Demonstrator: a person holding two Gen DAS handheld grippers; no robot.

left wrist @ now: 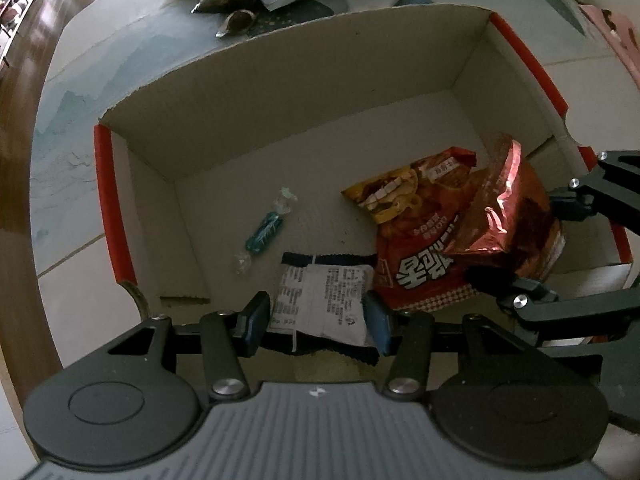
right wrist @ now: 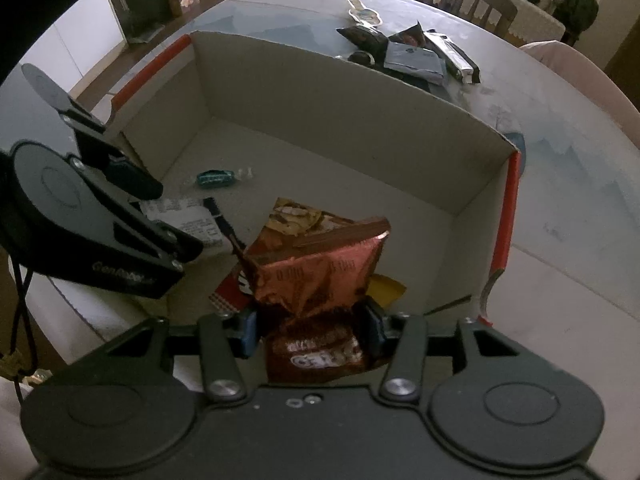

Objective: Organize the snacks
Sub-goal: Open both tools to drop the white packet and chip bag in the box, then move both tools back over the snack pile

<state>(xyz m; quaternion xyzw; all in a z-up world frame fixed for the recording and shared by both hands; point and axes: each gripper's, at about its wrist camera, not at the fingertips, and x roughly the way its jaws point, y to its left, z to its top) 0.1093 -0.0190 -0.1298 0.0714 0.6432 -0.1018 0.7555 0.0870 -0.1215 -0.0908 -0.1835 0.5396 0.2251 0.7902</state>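
Over the cardboard box [left wrist: 280, 92] on the bench [left wrist: 72, 92], left to right. Blue candy [left wrist: 264, 233] lying loose on the box floor. Left gripper [left wrist: 316, 322] low inside, fingers [left wrist: 252, 322] clamped on a white packet [left wrist: 320, 304]. Red snack bag [left wrist: 416, 248] flat just beside. Right gripper [right wrist: 312, 330], fingers [right wrist: 248, 330] pinching a shiny copper bag [right wrist: 316, 276], upright above the red one. More snacks [right wrist: 412, 56] waiting beyond the far wall.

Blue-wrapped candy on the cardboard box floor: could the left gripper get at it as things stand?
Probably not right away. The blue-wrapped candy lies uncovered with bare floor around it, but the left gripper is shut on the white printed snack packet, which it must release first.
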